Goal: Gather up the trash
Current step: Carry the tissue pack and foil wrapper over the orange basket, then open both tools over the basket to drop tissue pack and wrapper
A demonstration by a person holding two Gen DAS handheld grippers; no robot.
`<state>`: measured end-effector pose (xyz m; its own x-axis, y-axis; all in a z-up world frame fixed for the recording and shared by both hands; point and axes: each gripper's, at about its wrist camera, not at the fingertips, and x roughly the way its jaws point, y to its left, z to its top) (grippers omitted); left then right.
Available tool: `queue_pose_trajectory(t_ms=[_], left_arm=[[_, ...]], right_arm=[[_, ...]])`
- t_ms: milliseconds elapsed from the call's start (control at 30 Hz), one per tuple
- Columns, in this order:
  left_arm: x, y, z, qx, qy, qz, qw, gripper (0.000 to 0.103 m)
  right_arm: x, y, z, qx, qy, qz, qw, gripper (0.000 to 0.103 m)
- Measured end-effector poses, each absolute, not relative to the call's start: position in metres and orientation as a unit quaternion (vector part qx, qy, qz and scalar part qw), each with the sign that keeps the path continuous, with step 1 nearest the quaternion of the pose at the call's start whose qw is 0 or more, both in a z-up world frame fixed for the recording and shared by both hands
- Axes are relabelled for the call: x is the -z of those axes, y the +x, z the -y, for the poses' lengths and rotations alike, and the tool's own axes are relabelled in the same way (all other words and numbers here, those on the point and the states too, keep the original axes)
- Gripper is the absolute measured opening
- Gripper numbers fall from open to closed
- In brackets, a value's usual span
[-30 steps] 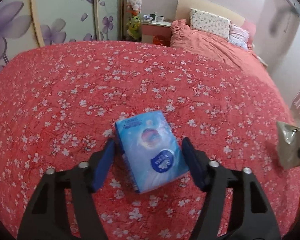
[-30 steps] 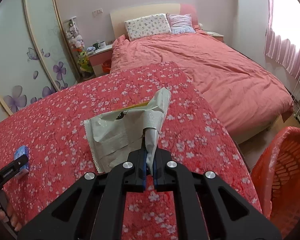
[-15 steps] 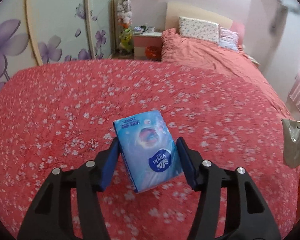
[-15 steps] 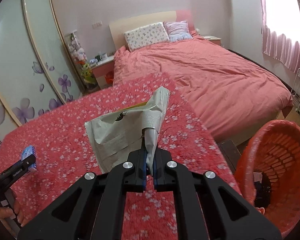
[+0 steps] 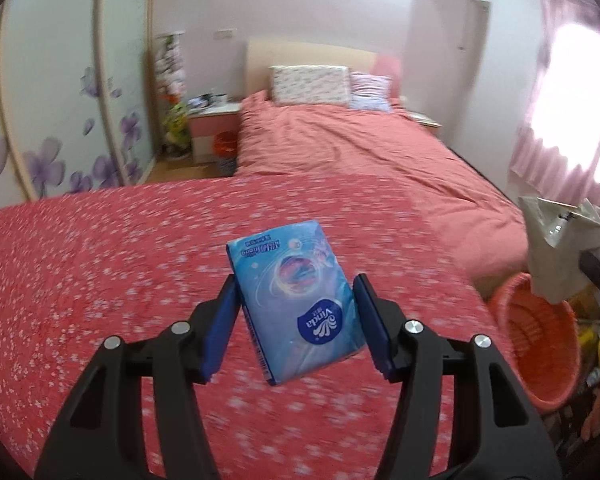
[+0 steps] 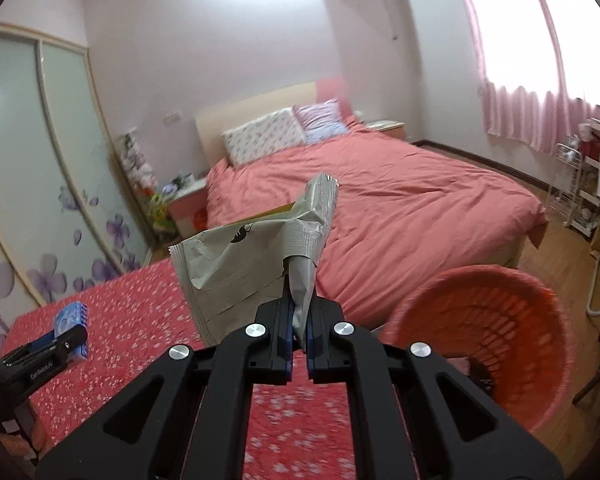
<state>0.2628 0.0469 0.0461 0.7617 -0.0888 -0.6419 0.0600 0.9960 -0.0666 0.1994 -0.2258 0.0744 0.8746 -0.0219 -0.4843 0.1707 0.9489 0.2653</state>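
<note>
My left gripper [image 5: 296,312] is shut on a blue tissue pack [image 5: 294,300], held tilted in the air above the red flowered bedspread [image 5: 100,280]. From the right wrist view the same pack [image 6: 71,320] shows at the far left. My right gripper [image 6: 298,320] is shut on a crumpled grey snack wrapper [image 6: 244,264], lifted above the bedspread's right end. That wrapper [image 5: 556,248] appears at the right edge of the left wrist view, above the orange basket [image 5: 540,344]. The basket [image 6: 496,336] stands on the floor, low right of the right gripper, with dark items inside.
A second bed with a plain pink cover [image 6: 400,208] lies beyond, pillows at its head. A flower-painted sliding wardrobe [image 6: 40,184] lines the left wall. A wire rack and clutter [image 6: 584,184] stand at the right under the curtained window.
Both grippers rose and swung right with their loads. The left jaws closed onto the tissue pack and lifted it off the bedspread. The orange basket came further into both views.
</note>
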Motion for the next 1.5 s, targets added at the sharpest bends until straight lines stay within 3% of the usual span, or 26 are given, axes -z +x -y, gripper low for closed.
queue_pose_trajectory(t_ms=[533,833,1333,1500], left_arm=[[-0.059,0.217,0.115,0.183,0.018,-0.331,0.926,0.057],[-0.058,0.206,0.167,0.251,0.014,-0.326,0.911,0.057],[-0.008,0.226,0.256,0.321,0.027,-0.364,0.874,0.058],[0.021,0.243,0.268,0.322,0.031,-0.396,0.859,0.062]], right_arm=[[-0.072,0.147,0.303,0.154,0.185,-0.198,0.95,0.005],[-0.062,0.133,0.322,0.188,0.186,-0.185,0.946,0.005],[-0.031,0.135,0.365,0.227,0.205,-0.207,0.93,0.005],[-0.017,0.145,0.375,0.215,0.217,-0.235,0.923,0.008]])
